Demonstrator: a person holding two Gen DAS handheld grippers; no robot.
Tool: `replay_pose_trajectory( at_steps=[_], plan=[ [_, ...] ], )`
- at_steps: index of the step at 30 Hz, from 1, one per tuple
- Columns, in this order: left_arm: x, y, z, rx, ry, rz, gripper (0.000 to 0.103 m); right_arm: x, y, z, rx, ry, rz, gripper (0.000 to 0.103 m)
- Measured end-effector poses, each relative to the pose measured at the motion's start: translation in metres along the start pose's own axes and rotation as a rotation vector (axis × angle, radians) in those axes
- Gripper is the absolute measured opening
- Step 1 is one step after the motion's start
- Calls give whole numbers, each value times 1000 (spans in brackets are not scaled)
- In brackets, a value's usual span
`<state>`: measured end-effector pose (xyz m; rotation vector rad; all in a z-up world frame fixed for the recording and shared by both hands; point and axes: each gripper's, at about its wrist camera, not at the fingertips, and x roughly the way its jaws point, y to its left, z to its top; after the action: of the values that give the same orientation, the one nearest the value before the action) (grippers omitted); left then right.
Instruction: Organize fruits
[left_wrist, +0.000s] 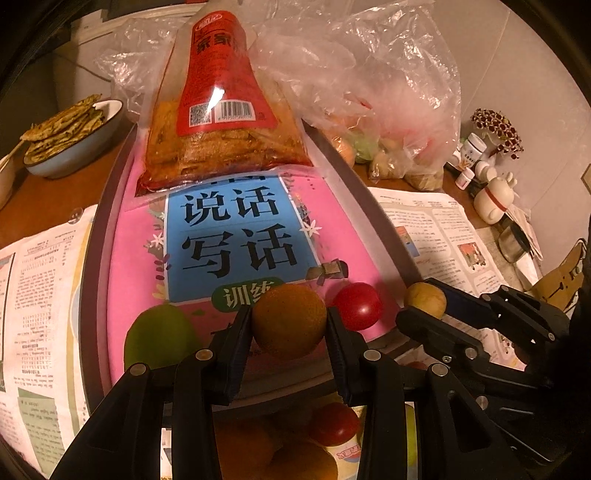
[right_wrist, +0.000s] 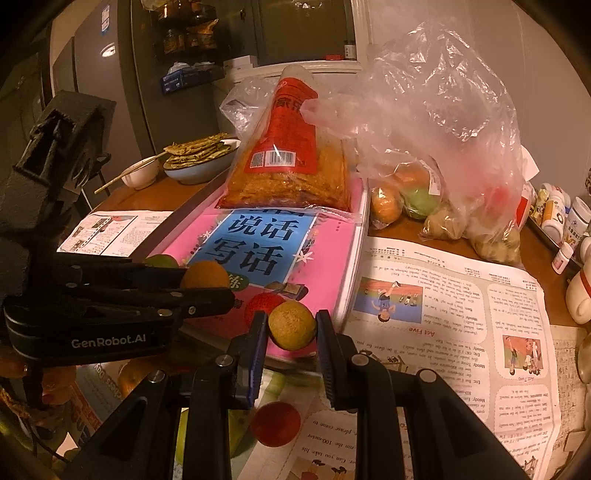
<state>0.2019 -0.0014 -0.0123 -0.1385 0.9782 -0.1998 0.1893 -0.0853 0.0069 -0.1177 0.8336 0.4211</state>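
My left gripper (left_wrist: 289, 325) is shut on an orange fruit (left_wrist: 289, 319) and holds it over the near edge of a pink book (left_wrist: 240, 236). A green fruit (left_wrist: 159, 336) and a red tomato (left_wrist: 357, 305) lie on the book to either side of it. My right gripper (right_wrist: 291, 326) is shut on a small yellow-brown fruit (right_wrist: 291, 324), just right of the left gripper (right_wrist: 207, 291); it also shows in the left wrist view (left_wrist: 424, 298). More oranges (left_wrist: 295, 461) and a tomato (left_wrist: 334, 422) lie below; another tomato (right_wrist: 275, 424) lies on the newspaper.
A packet of dried food (left_wrist: 225, 110) lies on the book's far end. A clear plastic bag of fruit (right_wrist: 436, 177) stands at the right. A bowl of flatbreads (right_wrist: 199, 155) sits far left. Bottles and figurines (right_wrist: 569, 229) line the right edge. Newspaper (right_wrist: 443, 314) covers the table.
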Motion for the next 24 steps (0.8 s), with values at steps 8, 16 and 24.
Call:
replay_pose_trajectory(
  at_steps=[8,16,24],
  plan=[
    [1,-4,-2,19,1,12,40,0,-2,-3,-3,2,0,27],
    [1,-4,-3,29,4,17,40,4,0,-5,-16,20,-1,27],
    [1,-5,-4,32,5,20,40,7,-1,-4,4,21,-9,27]
  ],
)
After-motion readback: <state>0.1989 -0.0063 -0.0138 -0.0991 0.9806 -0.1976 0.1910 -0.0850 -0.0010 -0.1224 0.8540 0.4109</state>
